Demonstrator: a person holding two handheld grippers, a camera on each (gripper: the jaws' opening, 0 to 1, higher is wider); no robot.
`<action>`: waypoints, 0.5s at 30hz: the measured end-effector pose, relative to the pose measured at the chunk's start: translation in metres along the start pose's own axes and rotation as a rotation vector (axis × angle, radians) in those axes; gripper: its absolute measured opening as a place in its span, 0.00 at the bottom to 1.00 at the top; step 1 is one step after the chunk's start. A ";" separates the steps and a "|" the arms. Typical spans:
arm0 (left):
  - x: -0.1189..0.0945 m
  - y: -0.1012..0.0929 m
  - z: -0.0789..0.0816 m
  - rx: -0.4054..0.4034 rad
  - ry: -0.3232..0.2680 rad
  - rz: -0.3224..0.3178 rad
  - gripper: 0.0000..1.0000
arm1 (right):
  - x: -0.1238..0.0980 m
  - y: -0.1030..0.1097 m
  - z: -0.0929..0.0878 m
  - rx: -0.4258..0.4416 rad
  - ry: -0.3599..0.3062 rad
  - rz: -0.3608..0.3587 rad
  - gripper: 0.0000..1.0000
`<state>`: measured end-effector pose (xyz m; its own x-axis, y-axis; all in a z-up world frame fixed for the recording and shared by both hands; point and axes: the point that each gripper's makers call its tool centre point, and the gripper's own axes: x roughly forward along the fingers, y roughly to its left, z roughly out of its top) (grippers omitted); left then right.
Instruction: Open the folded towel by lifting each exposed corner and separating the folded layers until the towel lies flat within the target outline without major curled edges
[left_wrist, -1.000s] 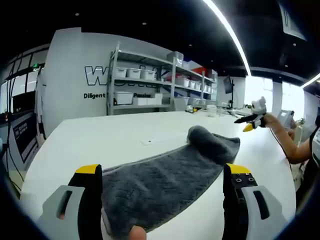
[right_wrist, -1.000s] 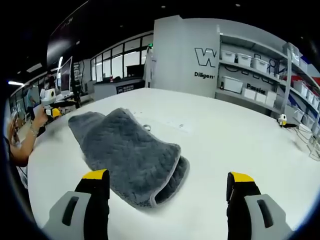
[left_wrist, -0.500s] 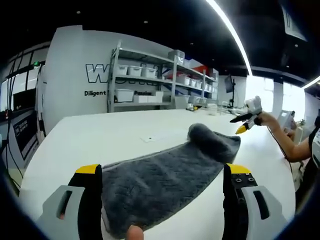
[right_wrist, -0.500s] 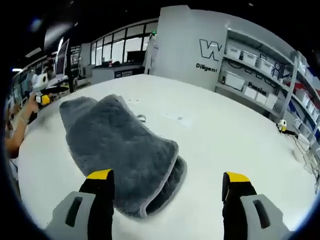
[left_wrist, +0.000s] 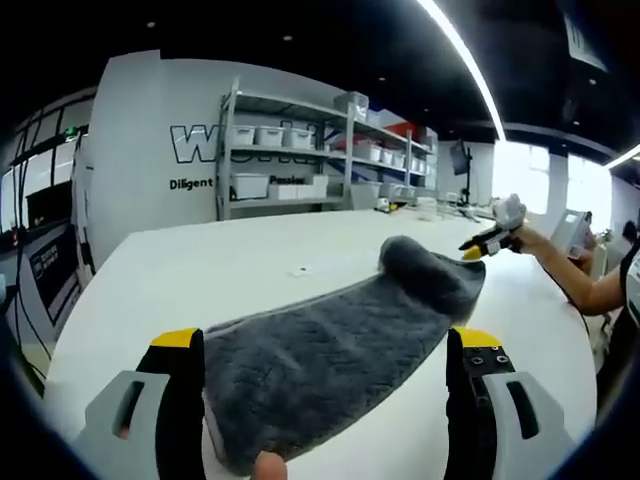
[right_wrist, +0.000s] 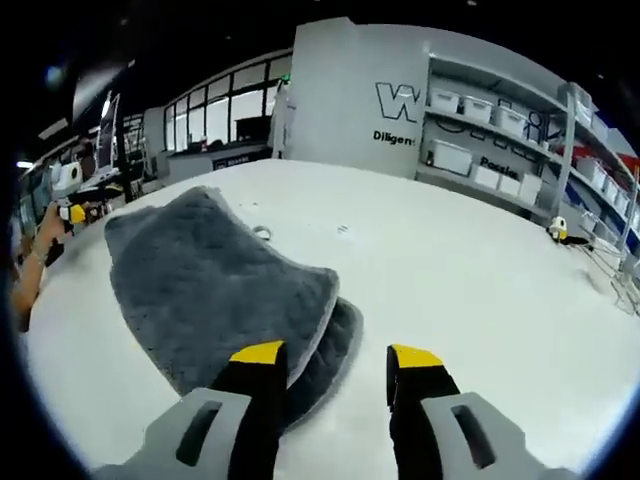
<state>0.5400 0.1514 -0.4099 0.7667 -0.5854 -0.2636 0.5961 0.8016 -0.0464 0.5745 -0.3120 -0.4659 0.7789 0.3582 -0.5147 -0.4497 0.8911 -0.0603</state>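
Fingers at towel edge, table open

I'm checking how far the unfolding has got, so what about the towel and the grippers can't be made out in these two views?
- Left gripper view: the towel's near end runs off the bottom edge between the left gripper.
- Right gripper view: the right gripper covers the folded corner; any grip on it is unclear.
- Folded layers: count hidden under the top layer.
- Target outline: none discernible on the table.

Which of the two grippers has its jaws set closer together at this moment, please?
The right gripper: its yellow-tipped jaws stand narrowly apart over the towel corner, while the left gripper has jaws spread wide either side of the towel.
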 end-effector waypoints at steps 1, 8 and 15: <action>0.000 -0.001 0.000 0.003 -0.002 0.000 0.99 | 0.000 0.004 0.000 -0.010 -0.002 0.014 0.27; 0.002 -0.004 -0.001 0.002 0.007 -0.015 0.99 | 0.007 0.013 -0.009 -0.060 0.038 0.045 0.21; 0.004 -0.004 -0.006 0.010 0.029 -0.010 0.99 | 0.012 0.015 -0.020 -0.069 0.048 0.070 0.10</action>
<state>0.5394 0.1467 -0.4166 0.7537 -0.5894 -0.2909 0.6060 0.7945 -0.0398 0.5680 -0.2995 -0.4898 0.7237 0.4033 -0.5600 -0.5322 0.8427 -0.0808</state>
